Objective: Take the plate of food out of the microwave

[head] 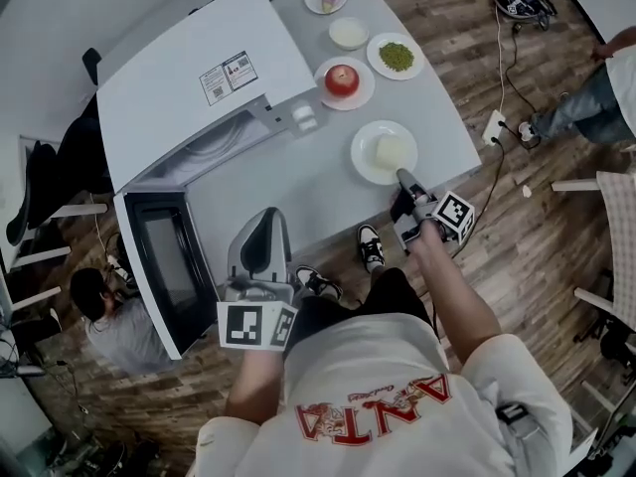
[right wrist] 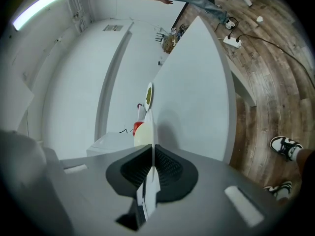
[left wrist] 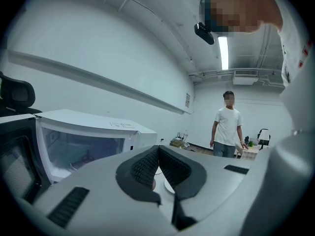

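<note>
The plate of food (head: 369, 160) is already out of the microwave (head: 189, 78). It lies over the grey surface (head: 288, 192) at about 4 o'clock from the oven, at or just above the top; which of the two cannot be told. The right claw (head: 404, 178) pinches its near rim at about 5 o'clock. Its gripper view shows the thin white edge clamped between the ribbed pads, a grip at the lip that keeps the claw clear of the pale block of food (head: 391, 150). The spot looks chosen for room. It is the bare stretch nearest the person, with the apple (head: 341, 79) on its saucer at 11 o'clock from it and the dish of peas (head: 396, 56) at 12, both well apart. The microwave door (head: 164, 266) hangs wide open toward 7 o'clock, so the cavity (head: 209, 149) is exposed and seems empty. The left claw (head: 266, 219) hovers near the door's free edge with its tips pressed together on nothing, probably kept there out of the plate's path and handy for the door. What likely remains is settling the plate and letting go.
</note>
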### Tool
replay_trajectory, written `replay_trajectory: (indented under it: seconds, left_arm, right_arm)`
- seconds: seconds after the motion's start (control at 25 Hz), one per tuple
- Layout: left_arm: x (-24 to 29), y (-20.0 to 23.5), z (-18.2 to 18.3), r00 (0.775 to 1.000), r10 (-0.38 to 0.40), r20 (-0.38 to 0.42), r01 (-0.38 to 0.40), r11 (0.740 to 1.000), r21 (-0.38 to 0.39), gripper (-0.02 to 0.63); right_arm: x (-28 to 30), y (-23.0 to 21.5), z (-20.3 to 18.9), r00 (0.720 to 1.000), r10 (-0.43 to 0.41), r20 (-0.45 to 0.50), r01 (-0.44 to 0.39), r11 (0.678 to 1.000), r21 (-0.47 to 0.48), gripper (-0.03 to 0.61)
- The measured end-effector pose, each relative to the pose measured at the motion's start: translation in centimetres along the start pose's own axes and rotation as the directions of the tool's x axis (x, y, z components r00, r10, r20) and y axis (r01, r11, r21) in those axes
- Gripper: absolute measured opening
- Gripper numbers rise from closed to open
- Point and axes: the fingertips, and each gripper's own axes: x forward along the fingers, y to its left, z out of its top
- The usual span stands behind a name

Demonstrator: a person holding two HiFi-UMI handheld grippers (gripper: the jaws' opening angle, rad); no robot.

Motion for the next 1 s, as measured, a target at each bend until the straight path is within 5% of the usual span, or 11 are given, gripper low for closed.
replay_trajectory:
  seconds: [0.76, 1.0]
  left_arm:
    - [-0.1, -0.7, -0.8, 1.0, 0.0, -0.023, 0.0, 1.0, -0.001, 0.009]
    - [-0.2, -0.8, -0.8, 1.0, -0.004, -0.024, 0.004, 1.0, -0.004, 0.009]
  right_arm:
    - [0.4, -1.3, 1.1, 0.998, -0.06, 0.033, 0.058, 0.997, 0.045, 0.019]
    - [0.5, 0.0, 0.6, 0.999, -0.029, -0.019, 0.029, 0.998, -0.05, 0.14]
